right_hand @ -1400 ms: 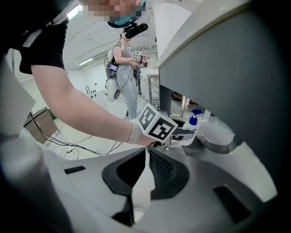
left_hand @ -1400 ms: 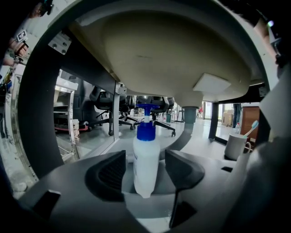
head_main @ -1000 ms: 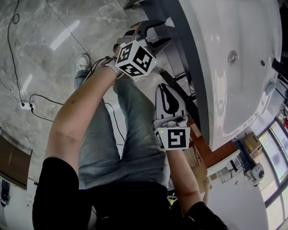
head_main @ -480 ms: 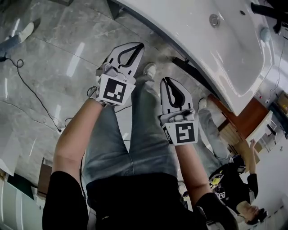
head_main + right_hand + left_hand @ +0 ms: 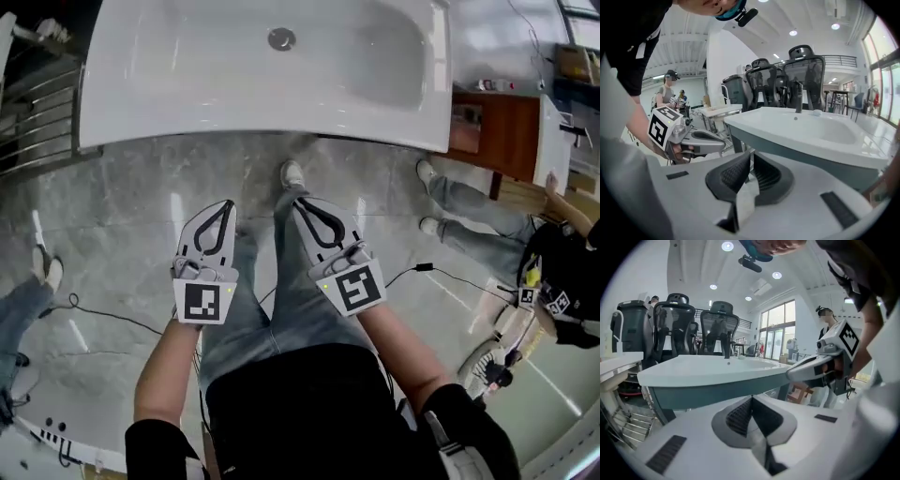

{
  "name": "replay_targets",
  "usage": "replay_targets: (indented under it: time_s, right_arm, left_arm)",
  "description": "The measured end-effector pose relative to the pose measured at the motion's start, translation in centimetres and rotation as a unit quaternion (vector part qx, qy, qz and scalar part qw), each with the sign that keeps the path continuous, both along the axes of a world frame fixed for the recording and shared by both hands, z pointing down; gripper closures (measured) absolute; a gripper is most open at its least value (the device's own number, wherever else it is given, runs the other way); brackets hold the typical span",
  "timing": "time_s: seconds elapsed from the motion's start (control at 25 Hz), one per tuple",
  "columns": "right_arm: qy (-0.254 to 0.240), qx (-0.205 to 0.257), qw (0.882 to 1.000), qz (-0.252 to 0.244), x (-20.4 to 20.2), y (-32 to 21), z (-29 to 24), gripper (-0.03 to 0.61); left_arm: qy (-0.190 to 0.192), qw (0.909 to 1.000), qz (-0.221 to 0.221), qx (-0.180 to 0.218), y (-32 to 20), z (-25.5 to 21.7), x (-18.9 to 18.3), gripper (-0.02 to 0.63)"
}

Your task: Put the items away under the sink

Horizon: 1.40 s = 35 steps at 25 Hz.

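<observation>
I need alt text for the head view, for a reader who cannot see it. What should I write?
Seen from above, a person holds the left gripper and the right gripper side by side, both shut and empty, above a grey marble floor. A white sink lies ahead of them; other people stand at the picture's edges.

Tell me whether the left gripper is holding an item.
No, the left gripper has its jaws shut together with nothing between them.

The person is wearing a black short-sleeved top and blue jeans — the left tool and right tool are showing white.
</observation>
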State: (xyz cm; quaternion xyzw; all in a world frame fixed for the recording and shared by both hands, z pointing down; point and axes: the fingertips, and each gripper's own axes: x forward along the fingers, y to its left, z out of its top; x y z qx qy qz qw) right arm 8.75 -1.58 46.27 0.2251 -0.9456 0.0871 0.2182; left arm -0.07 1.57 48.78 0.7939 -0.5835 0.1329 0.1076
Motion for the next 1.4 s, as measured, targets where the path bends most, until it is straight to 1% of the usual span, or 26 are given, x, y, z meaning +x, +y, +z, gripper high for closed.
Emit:
replay_targets:
  time_s: [0.12, 0.16, 0.28, 0.36, 0.48, 0.64, 0.8, 0.92, 1.0, 1.16, 1.28, 1.4]
  right_arm:
    - [-0.006, -0.005, 0.999, 0.036, 3.0, -0.9, -2.8, 0.535]
    - [-0.009, -0.004, 0.999, 0.048, 4.0, -1.1, -3.8, 0.535]
    - [-0.017, -0.006, 0.997, 0.079, 6.7, -1.3, -6.8, 0.535]
    - [-0.030, -0.026, 0.993, 0.109, 8.5, -1.5, -8.3, 0.535]
    - [-0.058, -0.049, 0.987, 0.139, 10.2, -2.5, -10.7, 0.535]
    - [-0.087, -0.052, 0.982, 0.157, 12.3, -3.8, -14.3, 0.535]
    - [-0.101, -0.041, 0.982, 0.156, 13.5, -4.2, -17.8, 0.535]
    - [-0.096, -0.019, 0.984, 0.148, 14.2, -4.5, -19.8, 0.535]
    - [-0.092, -0.007, 0.985, 0.144, 14.4, -4.9, -20.8, 0.535]
    - [-0.095, 0.000, 0.986, 0.134, 14.7, -5.3, -22.5, 0.535]
    - [-0.101, 0.002, 0.986, 0.129, 14.6, -5.6, -23.7, 0.535]
    - [-0.104, 0.013, 0.986, 0.127, 14.4, -5.8, -24.7, 0.535]
  left_arm:
    - [0.055, 0.9976, -0.041, -0.005, -1.3, -3.5, 0.9, 0.591]
    - [0.064, 0.9968, -0.047, -0.009, -1.5, -4.5, 1.3, 0.591]
    - [0.065, 0.9968, -0.031, -0.034, -1.5, -6.8, 2.8, 0.591]
    - [0.069, 0.9966, -0.013, -0.044, -1.7, -8.6, 4.0, 0.591]
    - [0.076, 0.9963, 0.002, -0.040, -2.8, -11.6, 5.3, 0.591]
    - [0.078, 0.9963, 0.008, -0.033, -3.7, -14.9, 6.4, 0.591]
    - [0.076, 0.9961, 0.025, -0.039, -4.2, -18.0, 7.5, 0.591]
    - [0.076, 0.9963, 0.031, -0.027, -5.0, -20.7, 8.1, 0.591]
    - [0.077, 0.9964, 0.030, -0.019, -5.7, -22.3, 8.1, 0.591]
    - [0.078, 0.9966, 0.028, -0.006, -6.5, -25.3, 8.6, 0.591]
    - [0.074, 0.9970, 0.023, -0.001, -6.9, -26.7, 8.4, 0.591]
    - [0.073, 0.9971, 0.021, 0.001, -7.3, -27.5, 8.3, 0.591]
